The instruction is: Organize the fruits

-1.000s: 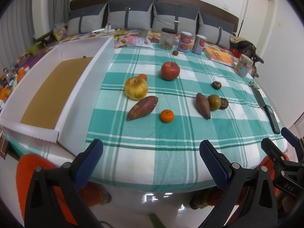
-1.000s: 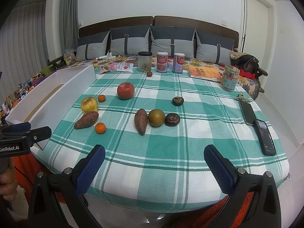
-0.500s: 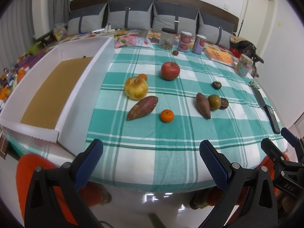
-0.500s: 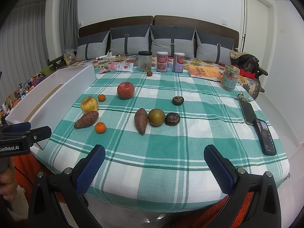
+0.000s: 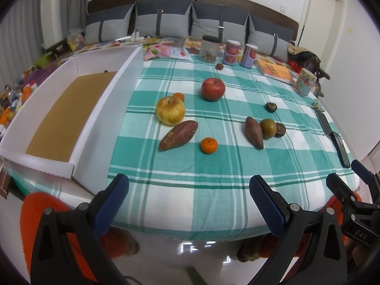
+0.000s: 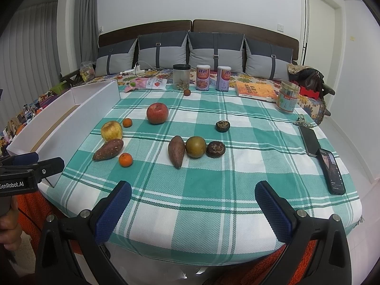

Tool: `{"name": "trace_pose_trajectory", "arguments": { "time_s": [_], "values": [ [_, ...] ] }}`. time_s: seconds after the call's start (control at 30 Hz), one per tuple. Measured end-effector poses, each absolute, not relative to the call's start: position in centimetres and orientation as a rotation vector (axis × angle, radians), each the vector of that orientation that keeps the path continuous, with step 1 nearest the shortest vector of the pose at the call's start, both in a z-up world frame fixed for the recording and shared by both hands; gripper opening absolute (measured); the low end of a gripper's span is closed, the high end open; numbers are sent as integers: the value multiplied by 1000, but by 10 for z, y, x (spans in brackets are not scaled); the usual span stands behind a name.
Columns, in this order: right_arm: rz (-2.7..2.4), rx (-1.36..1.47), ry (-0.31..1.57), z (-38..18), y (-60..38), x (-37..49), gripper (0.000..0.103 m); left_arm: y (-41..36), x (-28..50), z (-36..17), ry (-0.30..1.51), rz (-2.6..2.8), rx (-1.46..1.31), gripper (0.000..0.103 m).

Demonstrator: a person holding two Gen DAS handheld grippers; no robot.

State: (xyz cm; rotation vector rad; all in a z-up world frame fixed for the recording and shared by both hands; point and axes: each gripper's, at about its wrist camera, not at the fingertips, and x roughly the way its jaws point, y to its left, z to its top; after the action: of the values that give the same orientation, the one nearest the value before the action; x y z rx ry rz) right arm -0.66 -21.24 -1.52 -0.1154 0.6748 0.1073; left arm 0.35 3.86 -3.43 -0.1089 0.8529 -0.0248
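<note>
A: Where are the claws now?

B: The left gripper (image 5: 188, 191) is at the bottom of its frame, in front of the near edge of the table, its blue pads wide apart and nothing between them. The right gripper (image 6: 192, 198) is the same: at the bottom of its frame, pads apart, empty. Both are well apart from any fruit.

A: So how far is the task?

B: I judge it is not started. The white box (image 5: 98, 109) at the left of the frame shows only its brown floor; I see no fruit inside, only a small dark spot at the far end that I cannot identify. All fruits lie on the checked tablecloth (image 5: 190, 166).

A: Which ones?

B: In the center-left, a mandarin (image 5: 209, 145) is the nearest, beside a sweet potato (image 5: 178, 135). Behind is a yellow apple (image 5: 170, 110) with a second mandarin (image 5: 178, 96) just behind it, and farther a red apple (image 5: 213, 89). In the center-right lies a second sweet potato (image 5: 254, 132), touching a brownish round fruit (image 5: 268, 128), with a dark wrinkled fruit (image 5: 279, 130) just beside it. Another dark fruit (image 5: 271, 107) is behind, and a small reddish one (image 5: 219, 66) is near the jars (image 5: 231, 52).

A: Does something stand in the way?

B: Between the claws and the fruits, nothing. Two phones (image 6: 331, 171) lie at the right edge, apart from the fruits. The box wall is tall, so fruits must probably be lifted over it.
</note>
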Motion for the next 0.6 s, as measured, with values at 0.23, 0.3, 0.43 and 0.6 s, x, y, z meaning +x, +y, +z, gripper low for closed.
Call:
{"name": "trace_pose_trajectory", "arguments": {
  "time_s": [0.23,0.3,0.43,0.6],
  "values": [
    [109,-117,672,-15,-212,-6,103,40,4,-34,855,-25,-109,102],
    [110,-118,671,-15,-211,-5,103,40,4,-34,857,-25,-109,102],
    [110,-119,671,-15,-210,-5,103,43,7,-34,860,-25,-111,102],
    [109,-118,674,-16,-212,-2,103,44,11,-40,881,-19,-115,102]
  ]
}}
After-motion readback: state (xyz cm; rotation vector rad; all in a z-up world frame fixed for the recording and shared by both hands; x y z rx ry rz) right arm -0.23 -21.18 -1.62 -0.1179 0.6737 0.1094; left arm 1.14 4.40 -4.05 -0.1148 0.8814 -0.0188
